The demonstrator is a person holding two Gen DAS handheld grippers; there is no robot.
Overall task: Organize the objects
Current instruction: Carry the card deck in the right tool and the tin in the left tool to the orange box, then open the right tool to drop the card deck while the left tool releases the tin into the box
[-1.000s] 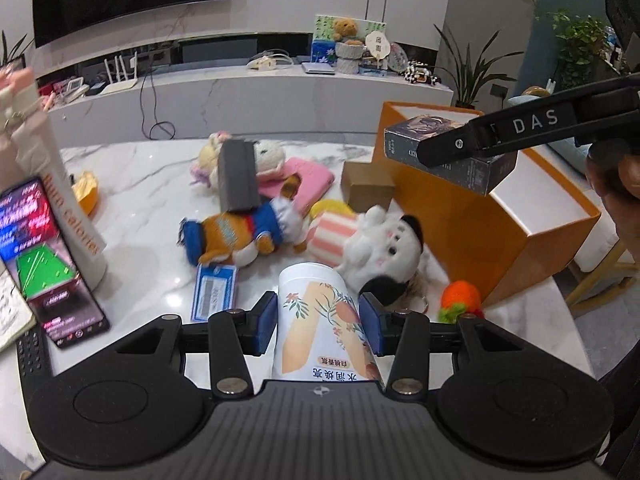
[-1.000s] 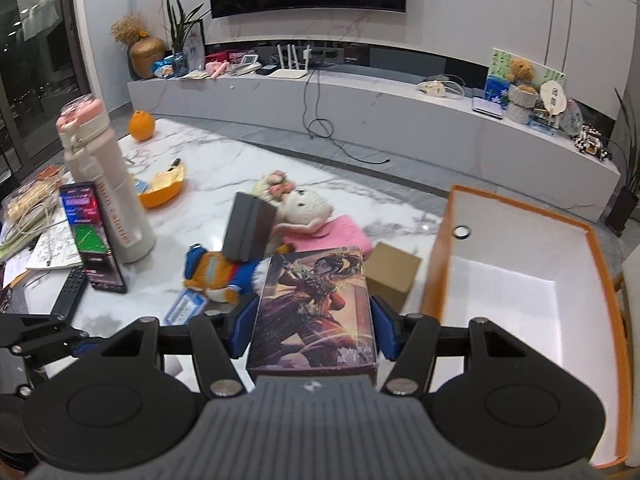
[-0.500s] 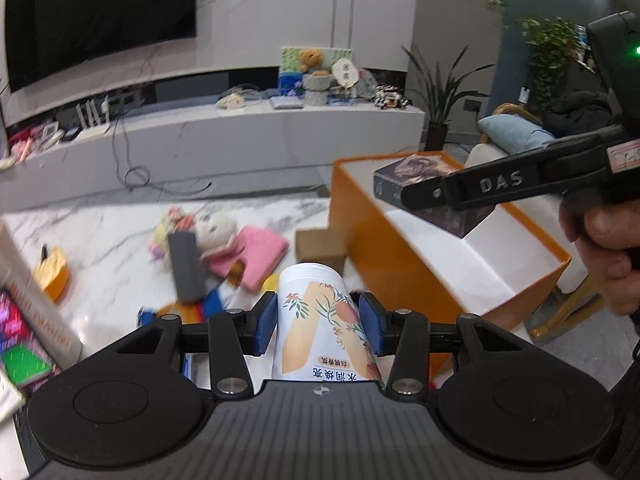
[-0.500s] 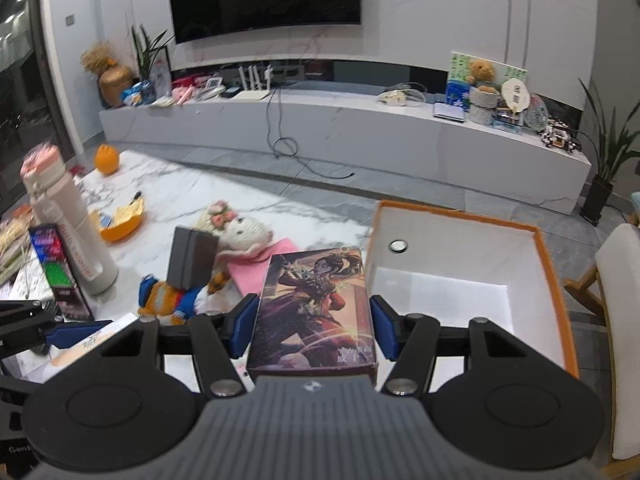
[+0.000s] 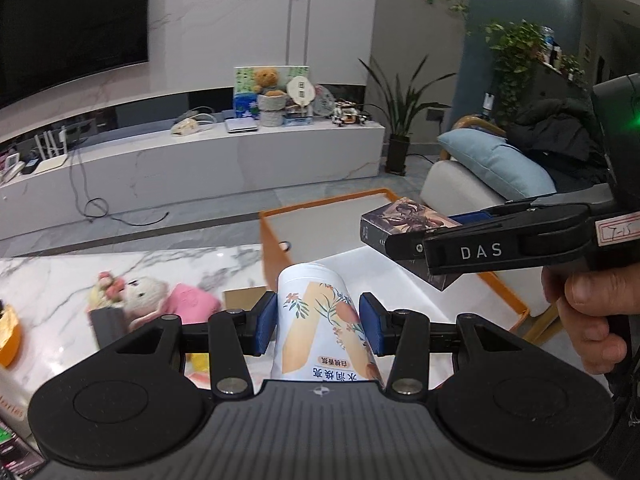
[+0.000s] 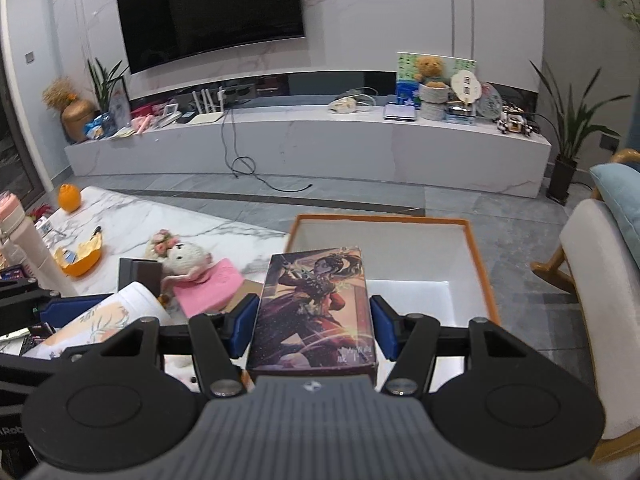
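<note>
My left gripper (image 5: 318, 326) is shut on a white floral canister (image 5: 322, 320), held in the air near the left wall of the orange box (image 5: 272, 236). The canister also shows in the right wrist view (image 6: 108, 320). My right gripper (image 6: 312, 322) is shut on a printed card box with a figure picture (image 6: 316, 308), held above the orange box's white inside (image 6: 420, 256). The card box also shows in the left wrist view (image 5: 404, 220), above the orange box.
On the marble table (image 6: 132, 216) lie a white plush with flowers (image 6: 180, 254), a pink pad (image 6: 212, 284), a dark grey block (image 6: 138, 272), a small cardboard box (image 5: 240, 300), an orange bowl (image 6: 82, 260) and a tall bottle (image 6: 28, 252). A sofa (image 6: 600, 280) stands right.
Both grippers have risen and moved right toward the orange box, each carrying its object. The toys on the table have dropped low and left in both views.
</note>
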